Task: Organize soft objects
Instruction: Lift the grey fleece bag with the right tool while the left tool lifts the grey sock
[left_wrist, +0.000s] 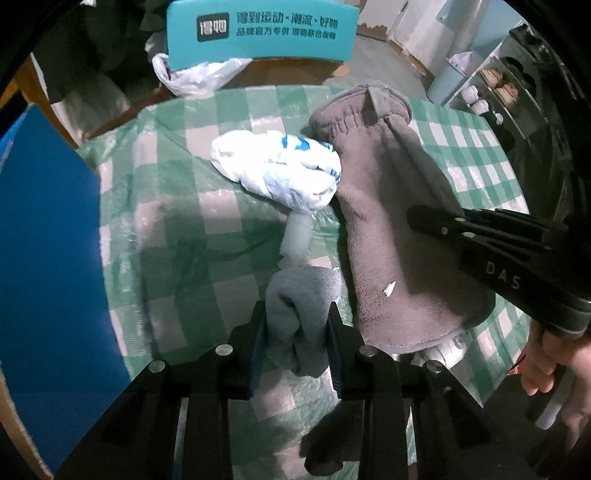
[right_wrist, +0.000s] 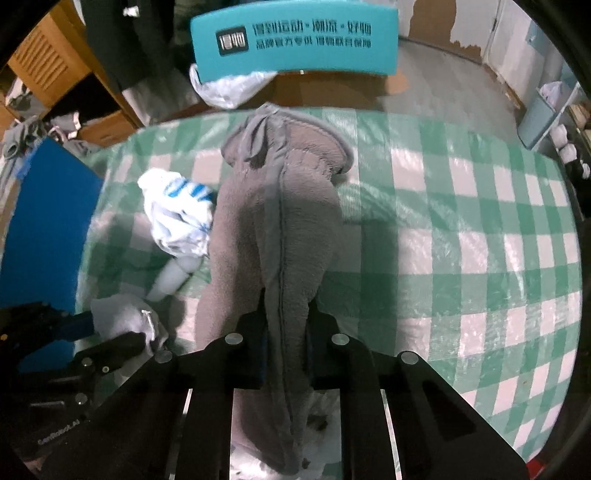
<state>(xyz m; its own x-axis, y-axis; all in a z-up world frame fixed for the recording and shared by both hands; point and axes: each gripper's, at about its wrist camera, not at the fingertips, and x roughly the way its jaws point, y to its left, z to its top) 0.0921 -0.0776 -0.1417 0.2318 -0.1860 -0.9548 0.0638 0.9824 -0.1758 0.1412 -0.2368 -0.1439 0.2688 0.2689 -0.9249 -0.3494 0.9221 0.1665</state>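
Note:
A long grey-brown fleece towel (left_wrist: 399, 206) lies along the green checked tablecloth (left_wrist: 177, 229). My left gripper (left_wrist: 297, 325) is shut on a bunched corner of grey fleece (left_wrist: 299, 295) at the near end. My right gripper (right_wrist: 288, 321) is shut on a raised fold of the same kind of fleece towel (right_wrist: 280, 221), which runs away from it to the table's far edge. In the left wrist view, the right gripper (left_wrist: 417, 218) shows as a black tool resting on the towel. A crumpled white and blue cloth (left_wrist: 277, 166) lies just left of the towel.
A blue flat panel (left_wrist: 48, 258) stands at the left edge of the table. A teal cardboard box (left_wrist: 262, 29) and a plastic bag (left_wrist: 195, 74) sit beyond the far edge. A small white tube-like object (left_wrist: 297, 236) lies under the white cloth. A hand (left_wrist: 554, 362) grips the right tool.

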